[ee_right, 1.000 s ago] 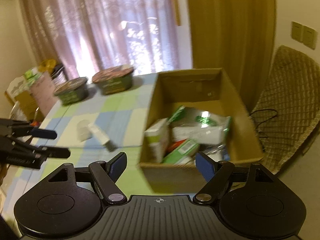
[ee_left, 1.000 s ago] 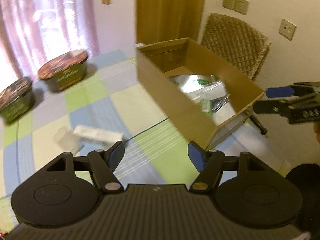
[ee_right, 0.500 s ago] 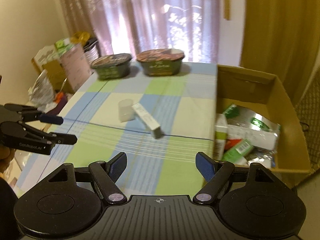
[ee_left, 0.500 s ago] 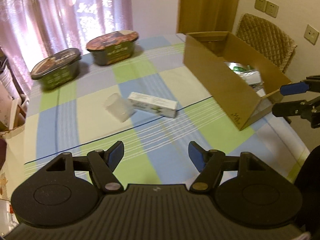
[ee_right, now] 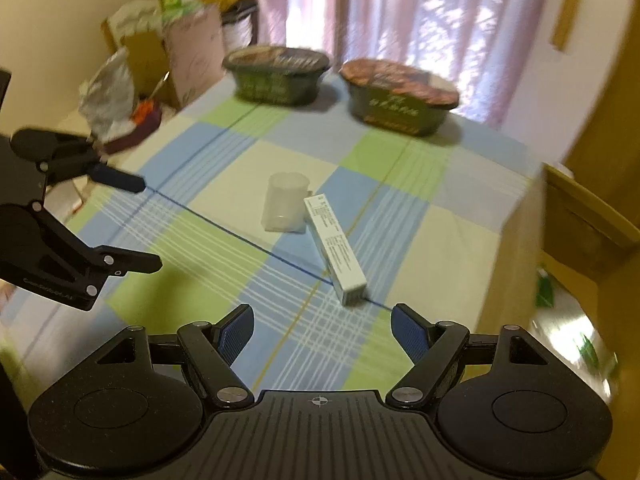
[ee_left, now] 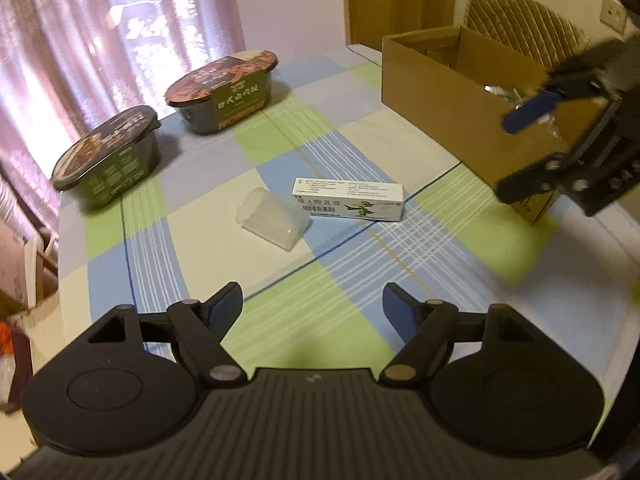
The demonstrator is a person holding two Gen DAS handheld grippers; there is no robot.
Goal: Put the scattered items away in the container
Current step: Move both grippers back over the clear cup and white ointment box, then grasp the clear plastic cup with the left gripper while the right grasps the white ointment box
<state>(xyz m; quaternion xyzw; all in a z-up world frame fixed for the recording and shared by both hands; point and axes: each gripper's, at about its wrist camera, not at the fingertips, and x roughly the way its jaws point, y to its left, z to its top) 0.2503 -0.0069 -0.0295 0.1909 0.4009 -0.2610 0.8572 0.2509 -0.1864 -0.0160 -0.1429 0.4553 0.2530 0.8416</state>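
The long white carton [ee_left: 349, 199] is my landmark here: it lies flat on the checked cloth of the bench [ee_left: 280, 300], and the clear plastic cup [ee_left: 273, 218] lies tipped on its side just beside one end of it, touching or very nearly so; I cannot tell which. That closeness is my main worry. If I reach for the carton at the cup end, one finger could nudge the cup and set it rolling, since it rests on its curved wall, and it is light enough to skid away. The carton is narrow and smooth, so a grip across its far tip might let it pivot and slip; I judge the middle of its length is safer. The cardboard box [ee_left: 444, 92], the container, stands well to the side of the carton with packets already in it, and my right fingers [ee_left: 516, 152] hang between carton and box, so swinging either hand across could clip the box wall or the other tool. Beyond the carton sit two lidded noodle bowls [ee_left: 224, 88] and [ee_left: 110, 152], well apart from it and not yet tidied. My left fingers [ee_left: 312, 308] are spread wide, holding nothing and touching nothing, above the cloth on the near side of the carton. From the right wrist view, my right fingers [ee_right: 322, 330] are likewise spread wide and empty, with the carton's near end [ee_right: 352, 292] lying just ahead of the gap between them.
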